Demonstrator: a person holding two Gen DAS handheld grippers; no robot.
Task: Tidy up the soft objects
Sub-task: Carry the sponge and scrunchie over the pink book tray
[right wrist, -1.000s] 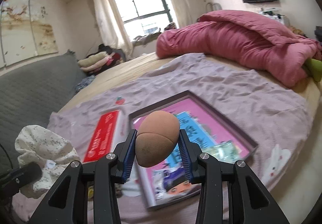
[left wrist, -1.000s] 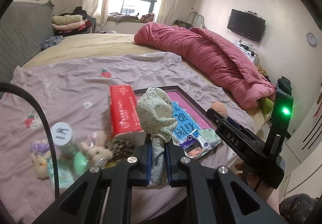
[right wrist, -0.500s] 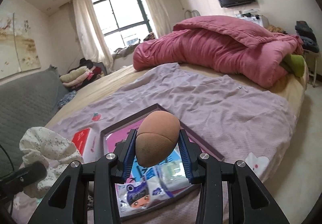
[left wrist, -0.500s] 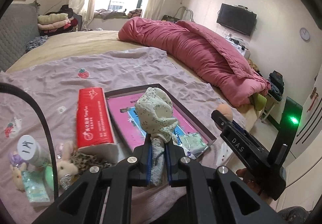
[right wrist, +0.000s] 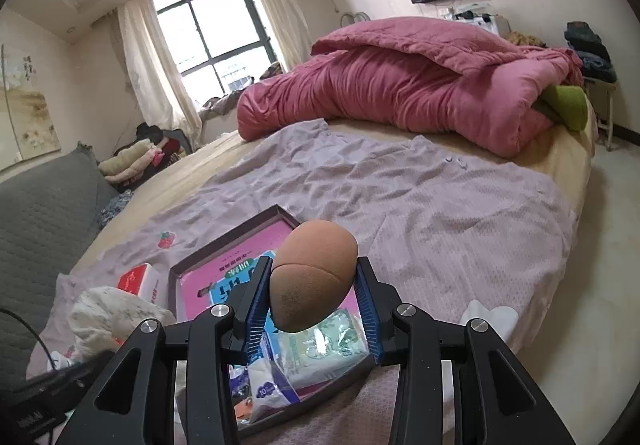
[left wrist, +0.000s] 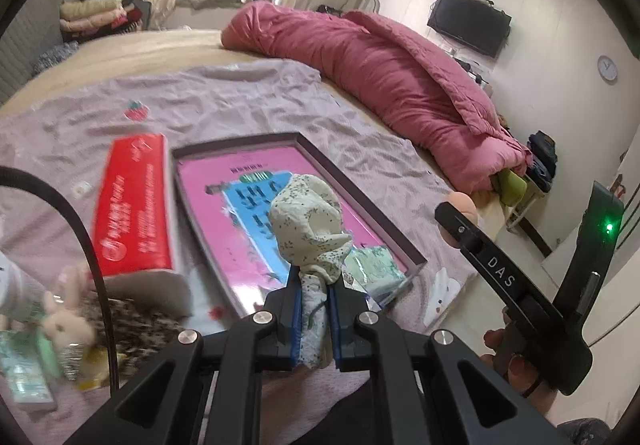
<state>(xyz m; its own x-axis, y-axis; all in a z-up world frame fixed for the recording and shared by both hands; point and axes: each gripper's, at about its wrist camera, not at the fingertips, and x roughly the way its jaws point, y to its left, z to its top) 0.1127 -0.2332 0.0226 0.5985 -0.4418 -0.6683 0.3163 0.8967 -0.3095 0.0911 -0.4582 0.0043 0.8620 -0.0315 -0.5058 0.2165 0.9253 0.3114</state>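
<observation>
Both grippers had swung rightward over the bed since the earlier frames, so the tray sat nearer the left gripper's fingers. Closest in, the left gripper (left wrist: 314, 311) was clamped on the tail of a floral cloth bundle (left wrist: 308, 225), held above the tray's near end. The right gripper (right wrist: 312, 309) pinched a brown egg-shaped sponge (right wrist: 312, 279) between its blue pads, above the tray's near corner. Below lay the dark-rimmed tray (right wrist: 188, 265) with tissue packets (right wrist: 320, 349) inside. A red tissue box (left wrist: 132, 205) touched its left edge. Farther back, a pink duvet (right wrist: 400, 93) lay along the bed's far right edge.
</observation>
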